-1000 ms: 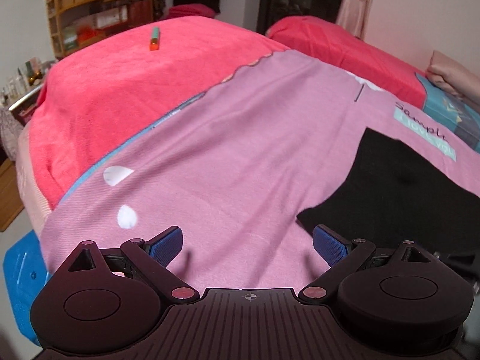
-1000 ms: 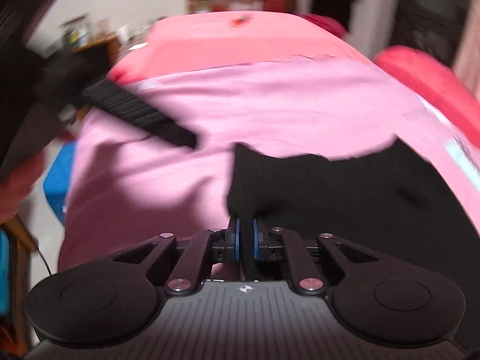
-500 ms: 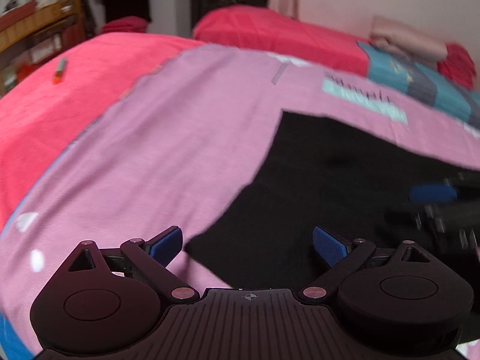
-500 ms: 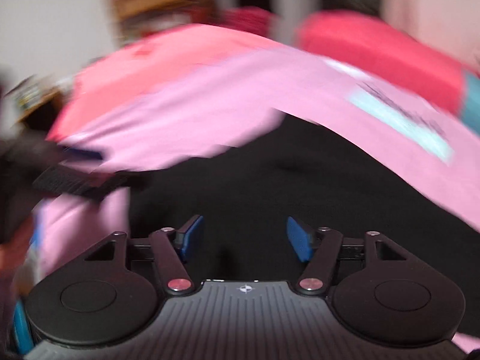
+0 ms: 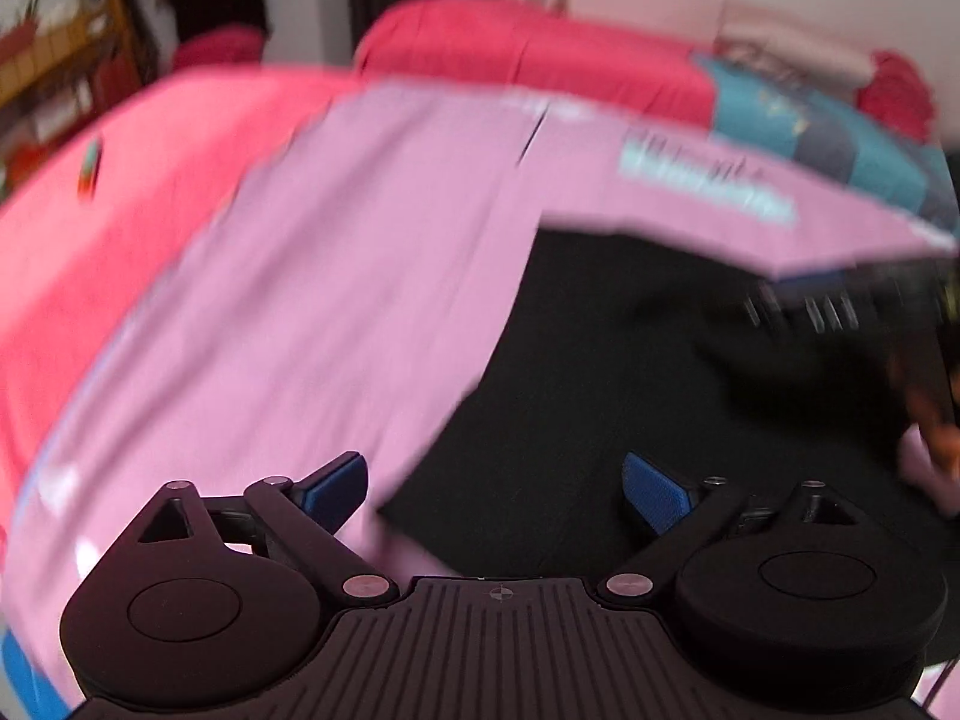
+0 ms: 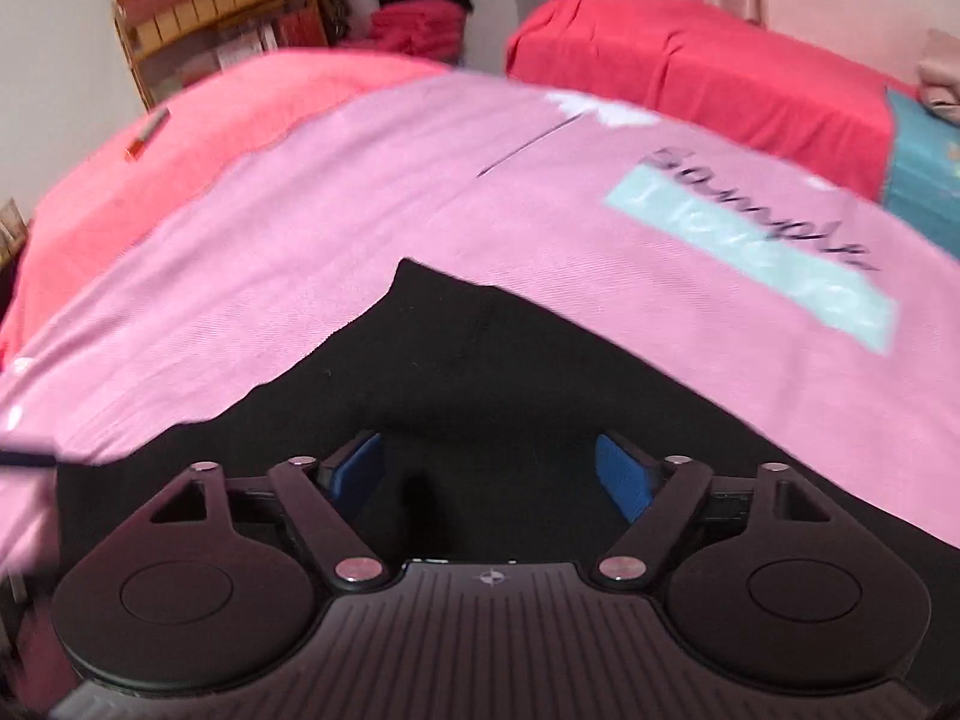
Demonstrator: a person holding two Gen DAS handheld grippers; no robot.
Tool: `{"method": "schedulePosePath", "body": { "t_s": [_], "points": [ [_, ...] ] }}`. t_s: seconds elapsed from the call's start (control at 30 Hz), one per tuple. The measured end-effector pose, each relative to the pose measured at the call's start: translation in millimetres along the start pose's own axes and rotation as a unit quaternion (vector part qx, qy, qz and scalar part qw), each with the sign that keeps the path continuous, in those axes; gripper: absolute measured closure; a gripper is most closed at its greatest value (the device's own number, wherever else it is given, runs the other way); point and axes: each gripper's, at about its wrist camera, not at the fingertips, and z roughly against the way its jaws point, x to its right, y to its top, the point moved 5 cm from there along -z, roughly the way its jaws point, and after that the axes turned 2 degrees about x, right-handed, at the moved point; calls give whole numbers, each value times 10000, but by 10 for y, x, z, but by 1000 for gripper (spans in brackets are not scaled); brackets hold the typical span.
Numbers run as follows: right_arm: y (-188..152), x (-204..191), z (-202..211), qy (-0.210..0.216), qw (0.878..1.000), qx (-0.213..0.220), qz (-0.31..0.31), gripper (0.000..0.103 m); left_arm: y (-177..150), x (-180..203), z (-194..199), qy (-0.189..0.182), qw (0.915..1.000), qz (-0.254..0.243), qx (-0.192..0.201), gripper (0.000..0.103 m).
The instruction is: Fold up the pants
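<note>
right claw (image 6: 489,477): jaws wide apart, just been opening, nothing between the blue pads; black cloth lies below the gap, not gripped
left claw (image 5: 495,489): jaws spread wide, empty; hangs over the near left corner of the black cloth
pants (image 6: 510,372): black, flat on the pink sheet, near edge of bed, under both claws; far edge uneven with a raised point
pink sheet (image 6: 420,192): covers the bed, teal label with dark script to the right of the pants
red blanket (image 6: 198,138): left of the pink sheet, a small marker (image 6: 147,133) lies on it
red pillow (image 6: 690,60): far right, past the sheet
wooden shelf (image 6: 204,18): back left, against the wall
left view: heavy blur, the right claw shows at its right edge (image 5: 840,306)
</note>
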Motion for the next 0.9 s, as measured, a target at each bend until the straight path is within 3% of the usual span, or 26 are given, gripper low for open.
{"method": "schedulePosePath", "body": {
  "t_s": [0.17,0.27,0.3,0.37,0.43,0.5,0.57,0.63,0.67,0.73,0.83,0.9],
  "points": [
    [-245,564,440,-613,9965,42,-568,13,365,541,-277,-300,9987,-400,28,0],
    [-564,997,258,-941,9902,-579,-849,14,461,899,-704,-570,9967,-431,-391,0],
    [-585,1086,357,-848,9921,-277,-885,21,462,984,-841,-587,9958,-402,-572,0],
    [-582,1247,668,-1048,9866,17,-1247,17,505,1125,-1037,-694,9938,-362,-792,0],
    [-621,1465,1085,-1175,9815,487,-1431,15,581,1231,-1156,-868,9924,-291,-820,0],
    [-768,1787,1520,-1425,9687,838,-1853,14,686,1308,-1241,-961,9928,-239,-681,0],
    [-1024,2218,1971,-1955,9418,1140,-2486,14,747,1331,-1360,-1015,9932,-117,-551,0],
    [-1389,2670,2404,-2777,8967,1429,-3135,14,689,1298,-1544,-1072,9919,106,-676,0],
    [-1584,2891,2578,-3154,8684,1488,-3526,14,639,1278,-1636,-1061,9915,187,-730,0],
    [-1942,3278,2788,-3522,8193,1528,-4258,13,591,1307,-1596,-1151,9925,74,-394,0],
    [-2352,3739,2885,-3829,7711,1526,-4852,17,520,1389,-1568,-935,9951,-206,-232,0],
    [-2366,3900,2902,-3839,7666,1842,-4807,23,487,1442,-1578,-787,9959,-416,-153,0]
  ]
}}
